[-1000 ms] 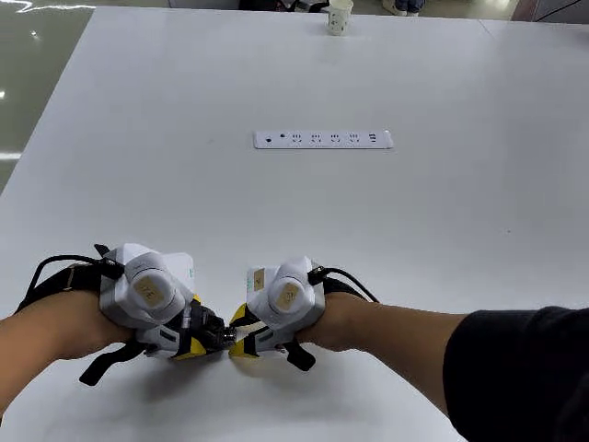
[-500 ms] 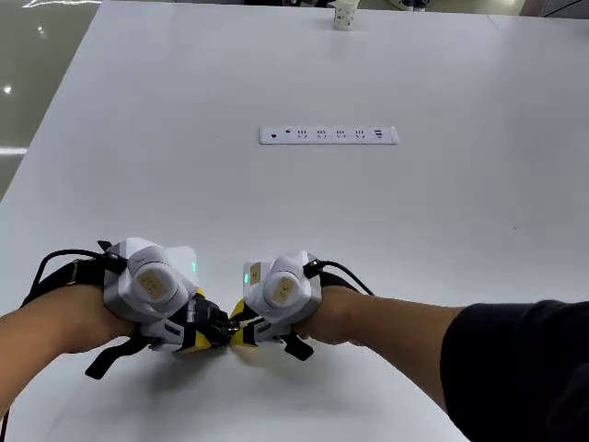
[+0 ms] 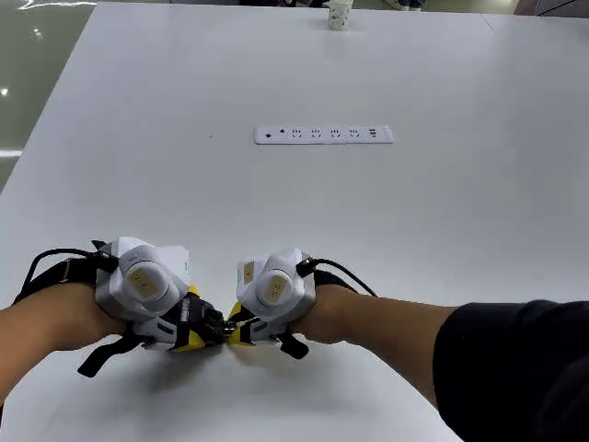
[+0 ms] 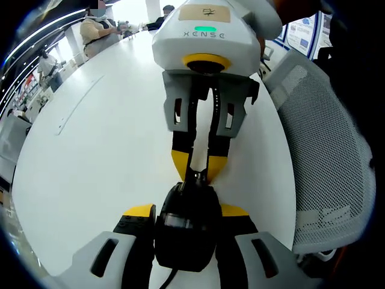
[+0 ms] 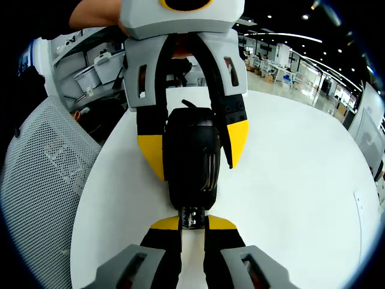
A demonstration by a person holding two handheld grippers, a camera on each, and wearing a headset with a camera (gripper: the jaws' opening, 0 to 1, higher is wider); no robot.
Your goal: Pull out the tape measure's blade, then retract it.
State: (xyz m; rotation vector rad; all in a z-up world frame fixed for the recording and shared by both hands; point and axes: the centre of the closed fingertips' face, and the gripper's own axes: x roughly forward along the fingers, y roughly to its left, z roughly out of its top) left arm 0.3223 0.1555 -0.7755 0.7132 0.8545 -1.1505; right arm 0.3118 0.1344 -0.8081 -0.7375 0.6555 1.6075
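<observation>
We find left hand-held gripper [image 4: 186, 212] clamping the tape measure case [image 4: 183, 238], likely rigid; right hand-held gripper [image 5: 192, 225] pinches its thin blade hook [image 5: 192, 215].

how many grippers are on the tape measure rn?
2. The left gripper is shut on the black tape measure case; the right gripper, facing it, pinches the blade tip.
</observation>
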